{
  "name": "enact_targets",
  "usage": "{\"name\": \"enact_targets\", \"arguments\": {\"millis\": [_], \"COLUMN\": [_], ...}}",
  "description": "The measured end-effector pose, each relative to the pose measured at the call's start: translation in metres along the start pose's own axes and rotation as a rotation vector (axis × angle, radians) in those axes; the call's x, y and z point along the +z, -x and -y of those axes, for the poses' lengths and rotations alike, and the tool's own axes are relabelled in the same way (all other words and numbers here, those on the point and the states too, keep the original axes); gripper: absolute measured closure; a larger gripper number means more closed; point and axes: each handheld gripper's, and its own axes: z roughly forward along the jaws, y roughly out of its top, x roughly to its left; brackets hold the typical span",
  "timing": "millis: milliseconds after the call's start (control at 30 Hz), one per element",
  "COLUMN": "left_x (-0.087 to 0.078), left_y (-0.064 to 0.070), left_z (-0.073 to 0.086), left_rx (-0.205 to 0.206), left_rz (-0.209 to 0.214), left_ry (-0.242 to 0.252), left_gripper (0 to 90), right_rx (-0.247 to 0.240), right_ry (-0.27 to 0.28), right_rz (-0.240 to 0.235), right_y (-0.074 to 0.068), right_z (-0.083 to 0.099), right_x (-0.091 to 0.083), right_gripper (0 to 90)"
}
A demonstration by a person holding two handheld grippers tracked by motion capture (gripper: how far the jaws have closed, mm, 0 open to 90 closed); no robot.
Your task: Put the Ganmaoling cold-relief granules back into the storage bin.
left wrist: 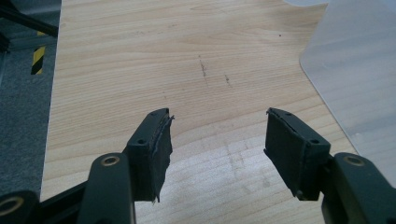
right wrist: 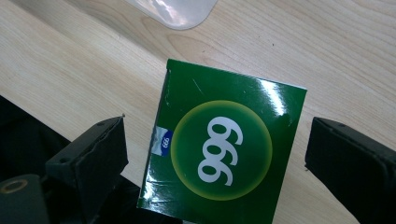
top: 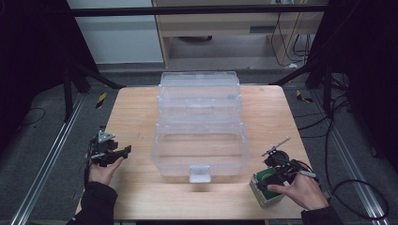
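A green box printed "999" (right wrist: 224, 149) lies on the wooden table (top: 136, 112) near its front right corner (top: 264, 186). My right gripper (right wrist: 215, 154) is open, its jaws straddling the box with a gap on each side; in the high view it hovers over the box (top: 277, 176). My left gripper (left wrist: 217, 140) is open over bare wood at the table's left side (top: 110, 153), with nothing between its jaws. A clear plastic tiered storage box (top: 199, 124) stands open in the middle of the table.
The clear box's corner (left wrist: 359, 79) lies just right of my left gripper, and its latch tab (top: 199, 173) juts toward the front edge. The table's left edge drops to a grey floor (left wrist: 21, 116) with a yellow-black marker (left wrist: 37, 60).
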Motion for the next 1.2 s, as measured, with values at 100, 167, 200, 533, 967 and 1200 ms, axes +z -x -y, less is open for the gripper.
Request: {"name": "enact_targets", "arguments": {"millis": [100, 167, 200, 533, 967, 1200], "left_x": [-0.001, -0.001, 0.0, 0.002, 0.005, 0.005], "left_y": [0.001, 0.001, 0.001, 0.002, 0.003, 0.003], "left_z": [0.0, 0.0, 0.0, 0.001, 0.002, 0.002], "left_rx": [0.001, 0.001, 0.002, 0.007, 0.015, 0.015], "left_rz": [0.002, 0.004, 0.004, 0.001, 0.002, 0.004], "left_ry": [0.001, 0.002, 0.001, -0.013, -0.03, -0.029], "left_gripper": [40.2, 40.2, 40.2, 40.3, 40.4, 40.4], "right_rx": [0.011, 0.015, 0.015, 0.022, 0.051, 0.07], "right_ry": [-0.016, -0.036, -0.036, -0.078, -0.127, -0.148], "right_rz": [0.003, 0.001, 0.001, -0.015, -0.033, -0.023], "right_y": [0.0, 0.0, 0.0, 0.005, 0.008, 0.007], "right_z": [0.001, 0.002, 0.002, 0.004, -0.001, -0.004], "right_x": [0.003, 0.005, 0.005, 0.015, 0.027, 0.03], "right_gripper": [4.5, 4.2, 4.2, 7.1, 9.5, 11.2]}}
